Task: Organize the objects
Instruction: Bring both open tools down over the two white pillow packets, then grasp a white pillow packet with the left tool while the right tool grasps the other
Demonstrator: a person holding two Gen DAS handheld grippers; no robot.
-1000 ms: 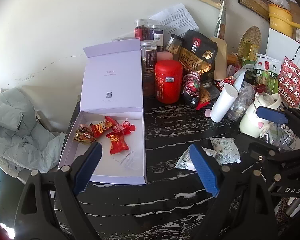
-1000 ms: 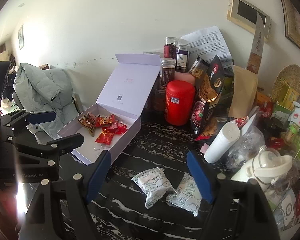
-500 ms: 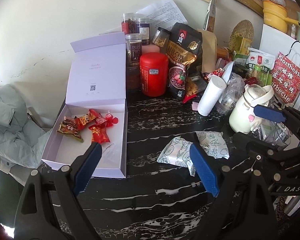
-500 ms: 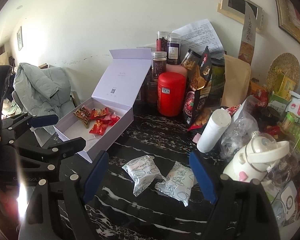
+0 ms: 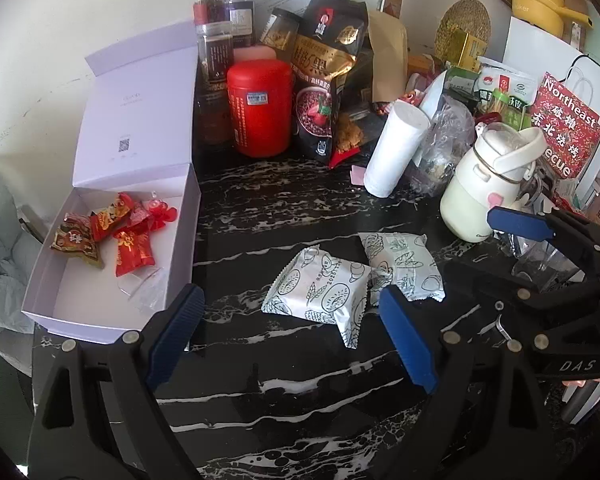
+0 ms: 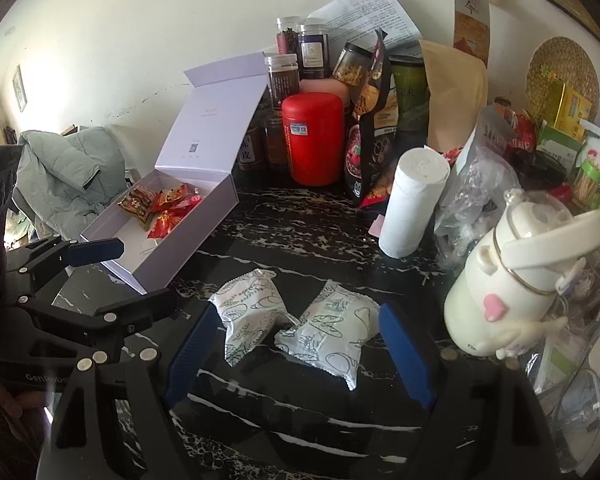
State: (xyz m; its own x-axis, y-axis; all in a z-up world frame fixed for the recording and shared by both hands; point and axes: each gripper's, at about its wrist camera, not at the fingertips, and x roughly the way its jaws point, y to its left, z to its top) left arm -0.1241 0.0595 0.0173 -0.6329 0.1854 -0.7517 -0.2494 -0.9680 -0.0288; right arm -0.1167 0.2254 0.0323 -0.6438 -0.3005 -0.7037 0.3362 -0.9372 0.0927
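Note:
Two white printed snack packets lie side by side on the black marble table: the left packet (image 5: 320, 290) (image 6: 249, 308) and the right packet (image 5: 400, 258) (image 6: 334, 330). An open lilac box (image 5: 112, 300) (image 6: 180, 240) at the left holds several red and brown candies (image 5: 112, 232) (image 6: 160, 204). My left gripper (image 5: 288, 328) is open and empty, just short of the left packet. My right gripper (image 6: 292, 344) is open and empty, its jaws on either side of both packets, slightly above them. Each gripper shows in the other's view: the right (image 5: 540, 240), the left (image 6: 112, 280).
Against the wall stand a red canister (image 5: 260, 108) (image 6: 314, 138), spice jars (image 5: 216, 48), a black snack bag (image 5: 328, 72), a paper roll (image 5: 396, 148) (image 6: 414, 200) and a cream bottle (image 5: 484, 184) (image 6: 512, 276). A grey jacket (image 6: 64, 168) lies beyond the table's left edge.
Both grippers have moved forward and down toward the two packets. The left gripper has swung right, away from the box. Both stay open.

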